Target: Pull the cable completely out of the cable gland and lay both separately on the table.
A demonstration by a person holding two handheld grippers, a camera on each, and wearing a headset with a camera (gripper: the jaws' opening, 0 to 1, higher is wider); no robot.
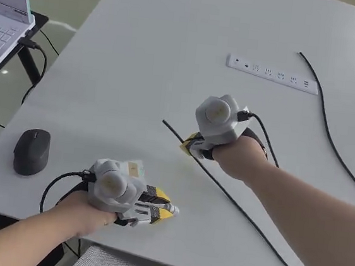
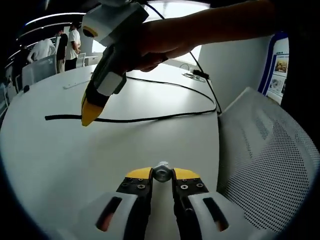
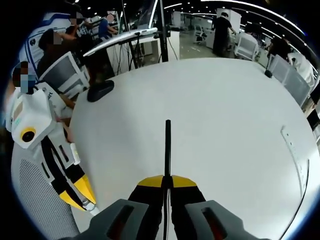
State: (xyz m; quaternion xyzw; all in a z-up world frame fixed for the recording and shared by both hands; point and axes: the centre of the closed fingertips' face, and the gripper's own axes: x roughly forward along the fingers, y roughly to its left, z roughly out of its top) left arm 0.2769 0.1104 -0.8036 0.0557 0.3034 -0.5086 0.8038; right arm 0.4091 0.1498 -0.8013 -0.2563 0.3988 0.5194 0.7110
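The left gripper (image 2: 162, 176), near the front edge of the smooth white table (image 1: 141, 59), is clamped on the small round metal gland (image 2: 161, 171), apart from the right gripper (image 3: 167, 181), which pinches the thin black cable (image 3: 168, 145) lying across open tabletop.

2 tools (image 1: 164, 211) (image 1: 190, 146) | 2 cables (image 1: 233, 202) (image 1: 329, 137) | 1 gland (image 2: 161, 171) | 1 mouse (image 1: 31, 151) | 1 power strip (image 1: 272, 74)
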